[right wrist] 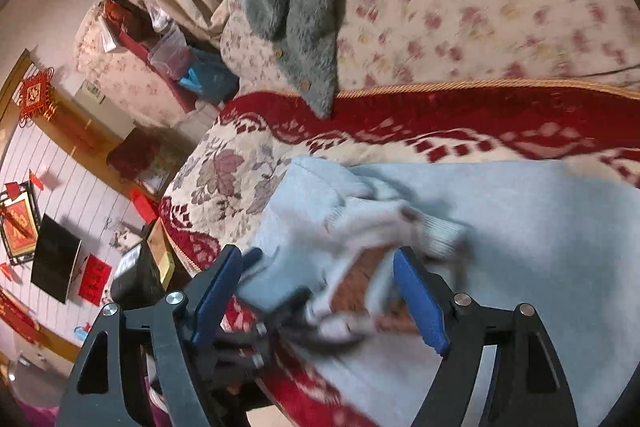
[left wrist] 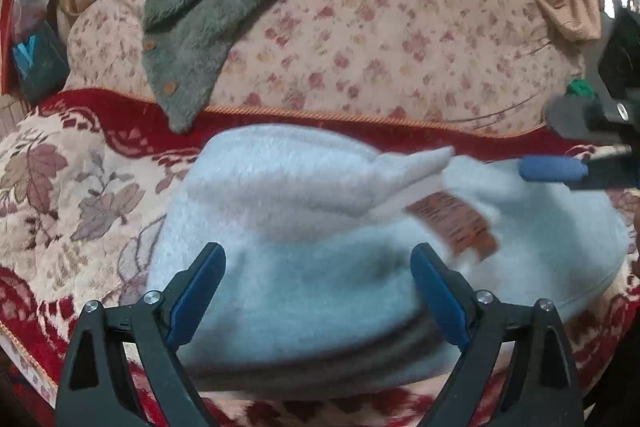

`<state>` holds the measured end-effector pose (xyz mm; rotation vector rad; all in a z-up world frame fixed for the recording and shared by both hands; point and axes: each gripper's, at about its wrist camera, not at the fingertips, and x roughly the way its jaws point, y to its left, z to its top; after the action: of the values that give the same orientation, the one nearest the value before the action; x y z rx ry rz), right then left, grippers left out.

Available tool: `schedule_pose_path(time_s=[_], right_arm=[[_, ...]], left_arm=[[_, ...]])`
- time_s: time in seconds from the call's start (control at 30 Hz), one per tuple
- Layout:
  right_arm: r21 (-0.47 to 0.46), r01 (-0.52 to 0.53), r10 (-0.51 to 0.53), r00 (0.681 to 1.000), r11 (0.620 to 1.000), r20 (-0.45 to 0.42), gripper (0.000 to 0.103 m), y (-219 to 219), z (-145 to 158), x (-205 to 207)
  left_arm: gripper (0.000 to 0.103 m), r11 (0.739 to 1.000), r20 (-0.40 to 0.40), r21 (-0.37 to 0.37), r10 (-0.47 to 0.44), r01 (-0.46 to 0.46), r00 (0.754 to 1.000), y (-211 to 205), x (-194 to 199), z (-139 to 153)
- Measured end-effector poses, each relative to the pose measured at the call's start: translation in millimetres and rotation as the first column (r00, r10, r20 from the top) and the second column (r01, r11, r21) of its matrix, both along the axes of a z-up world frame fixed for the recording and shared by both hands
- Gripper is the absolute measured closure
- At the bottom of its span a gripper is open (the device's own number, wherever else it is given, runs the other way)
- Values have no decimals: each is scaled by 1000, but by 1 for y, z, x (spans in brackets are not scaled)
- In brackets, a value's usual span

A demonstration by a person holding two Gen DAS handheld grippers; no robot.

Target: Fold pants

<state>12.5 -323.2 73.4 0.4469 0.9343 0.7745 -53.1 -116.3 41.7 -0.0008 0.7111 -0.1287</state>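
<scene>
I have the pale blue pants lying in a bundle on the red patterned cover of the sofa, in front of the flowered cushion and just below the tip of the grey fuzzy cardigan draped over that cushion. I judge we are late in the fold: the pants are already doubled into several layers, a ribbed cuff end sits turned over on top, and an orange care label shows beside it. My left tongs stand wide apart over the near side of the pants, their blue pads on either flank of the bundle, and I see no cloth pinched between them, so I call them released. My right tongs are also spread wide; the loose cuff end and the label lie in the gap between them, blurred, and the pads do not look pressed on the cloth, so I read them as let go rather than grasping. From the left camera I see only one blue pad of the right tongs, hovering at the far right edge of the pants. Next, I think, the move calls for pinching that stray cuff end, laying it flat on the bundle, and smoothing the top layer so the stack stays square.
</scene>
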Motion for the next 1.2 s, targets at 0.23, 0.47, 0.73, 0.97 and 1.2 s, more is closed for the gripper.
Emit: schedule_pose_path(time_s=[0.23,0.47,0.73,0.97,1.2], right_arm=[[-38,65,-65,998,997,-2,11,-60,6,-52],[-112,144,-152,986,983,-63,7,-129,-20,-117],[-48,330,-333,924,943,-188,5,-202,-79,-145],[58,433,-415,888,899,-197,2,-219,-100,-130],[65,434,-427,898,898,-106,0,-216,-101,-120]], left_arm=[[7,997,35,-10,-77,77,996,-45,-7,22],[7,977,20,-63,-204,205,979,-101,5,28],[6,927,-41,-136,-359,351,932,-163,40,20],[4,871,-111,-152,-484,466,868,-211,81,13],[4,795,-173,-231,-601,561,781,-253,135,3]])
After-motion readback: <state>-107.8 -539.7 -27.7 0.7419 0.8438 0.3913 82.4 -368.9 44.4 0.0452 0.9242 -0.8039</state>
